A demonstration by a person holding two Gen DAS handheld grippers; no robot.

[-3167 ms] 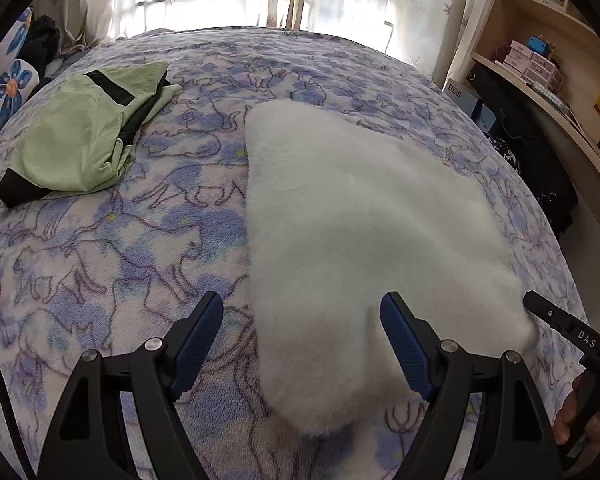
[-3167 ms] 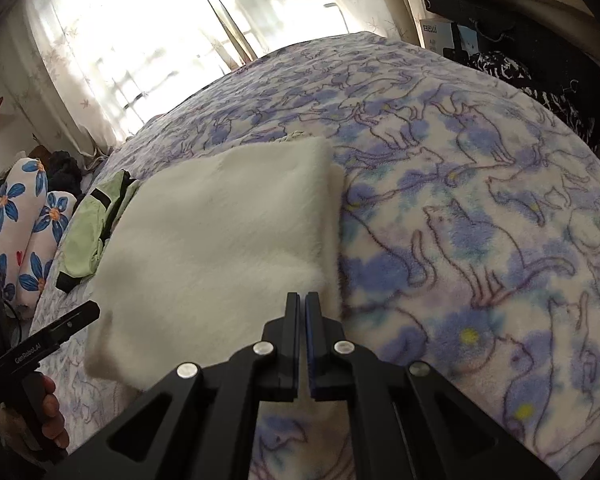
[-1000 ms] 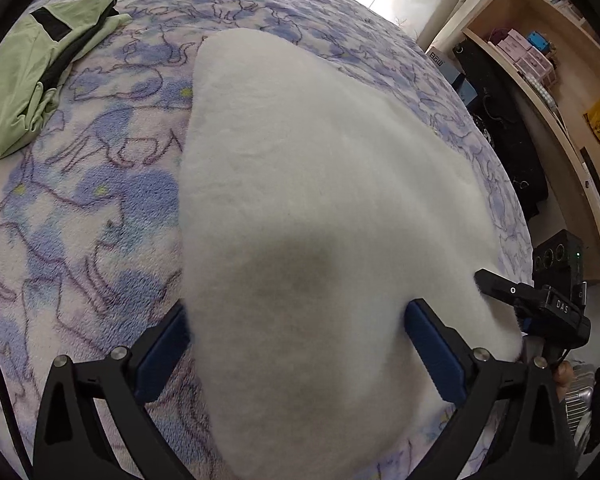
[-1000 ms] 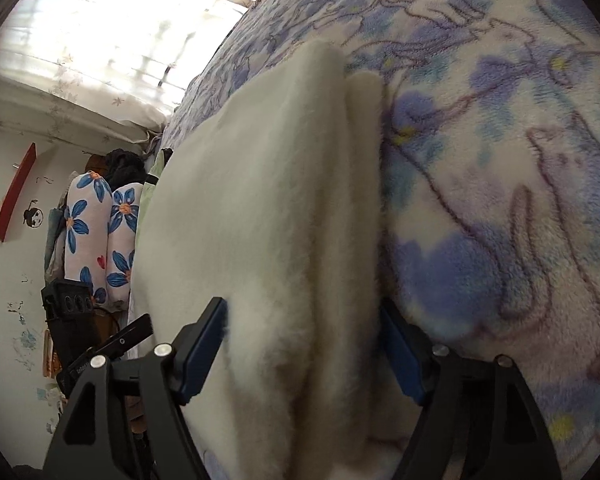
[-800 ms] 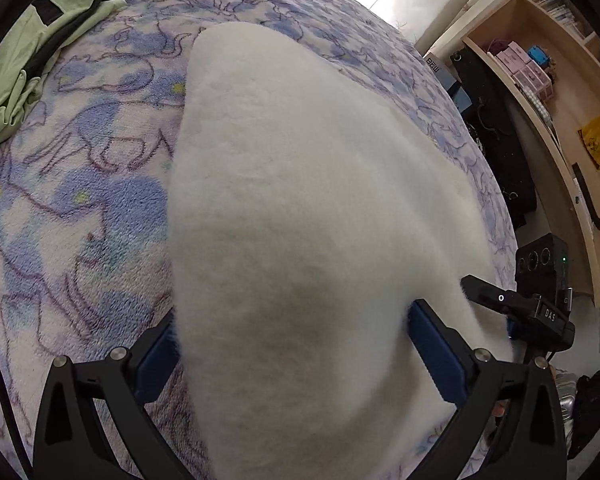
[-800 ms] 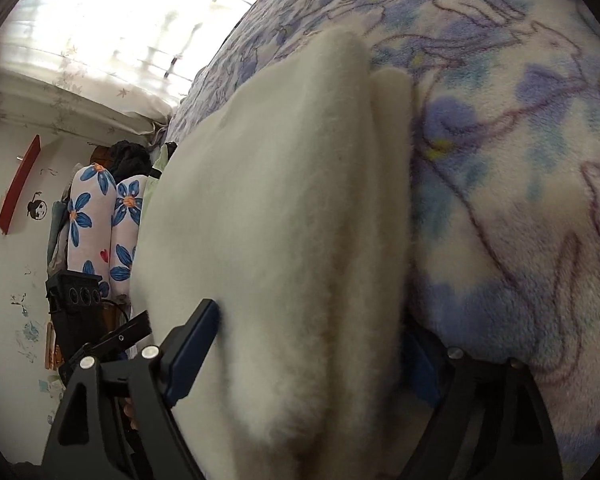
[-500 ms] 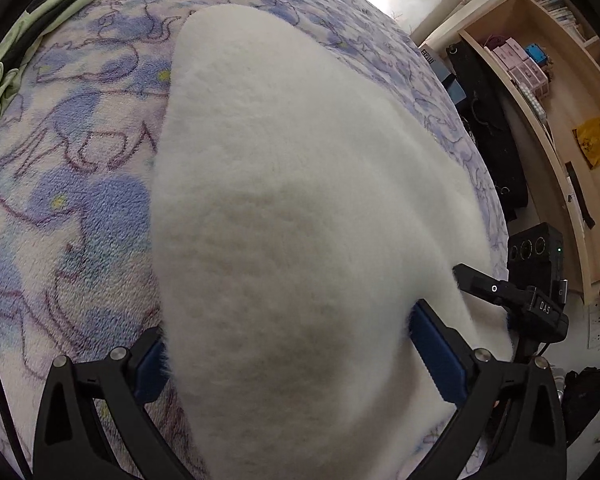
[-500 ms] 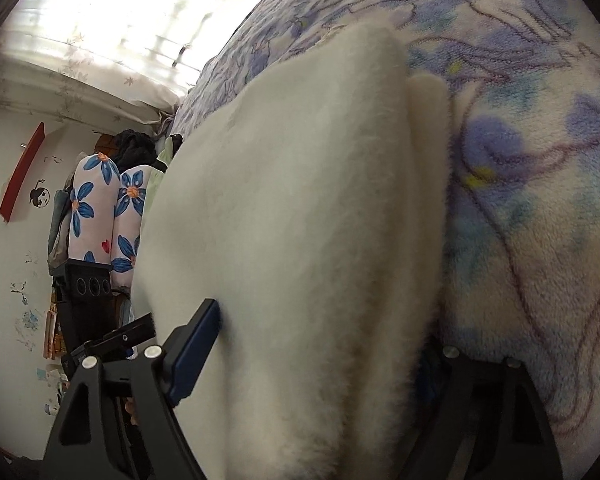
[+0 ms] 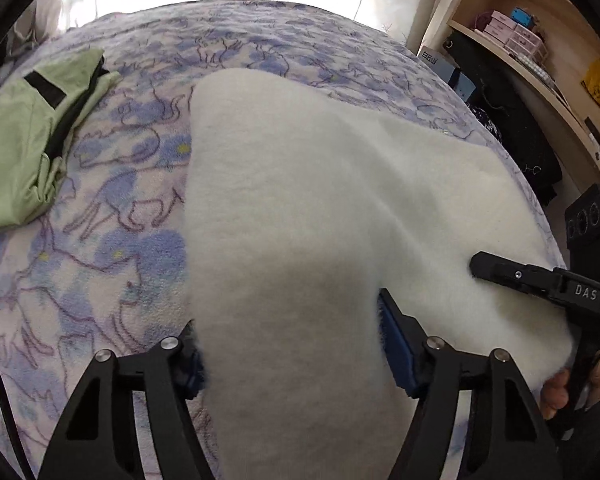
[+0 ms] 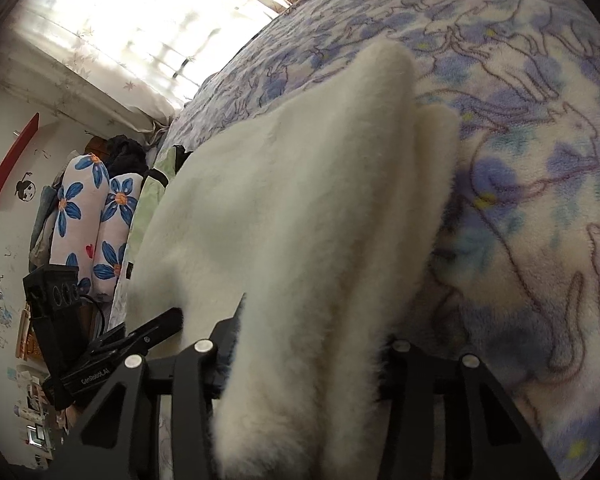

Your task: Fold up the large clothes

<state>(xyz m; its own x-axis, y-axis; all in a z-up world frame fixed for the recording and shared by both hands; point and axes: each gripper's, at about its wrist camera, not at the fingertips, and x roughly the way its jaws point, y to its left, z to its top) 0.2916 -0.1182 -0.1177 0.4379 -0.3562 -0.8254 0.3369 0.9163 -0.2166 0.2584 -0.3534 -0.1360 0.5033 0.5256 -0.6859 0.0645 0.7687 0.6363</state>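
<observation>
A folded white fluffy garment (image 9: 320, 200) lies on the bed and shows in the right wrist view (image 10: 300, 220) too. My left gripper (image 9: 290, 356) is shut on its near left corner, with thick fleece bunched between the blue pads. My right gripper (image 10: 306, 344) is shut on the near right corner, the fleece hiding its pads. Both near corners are raised off the bed. The right gripper also shows at the right of the left wrist view (image 9: 540, 284), and the left gripper at the left of the right wrist view (image 10: 140, 336).
The bed has a blue and purple cat-print blanket (image 9: 112, 240). A folded green garment (image 9: 24, 152) lies at its far left. Flowered pillows (image 10: 84, 216) stand beside the bed. A wooden shelf unit (image 9: 540, 60) and dark bags (image 9: 500, 120) stand to the right.
Both grippers have closed on the near edge of the white garment and lifted it. The left wrist view has tilted up, showing more of the bed and the green garment.
</observation>
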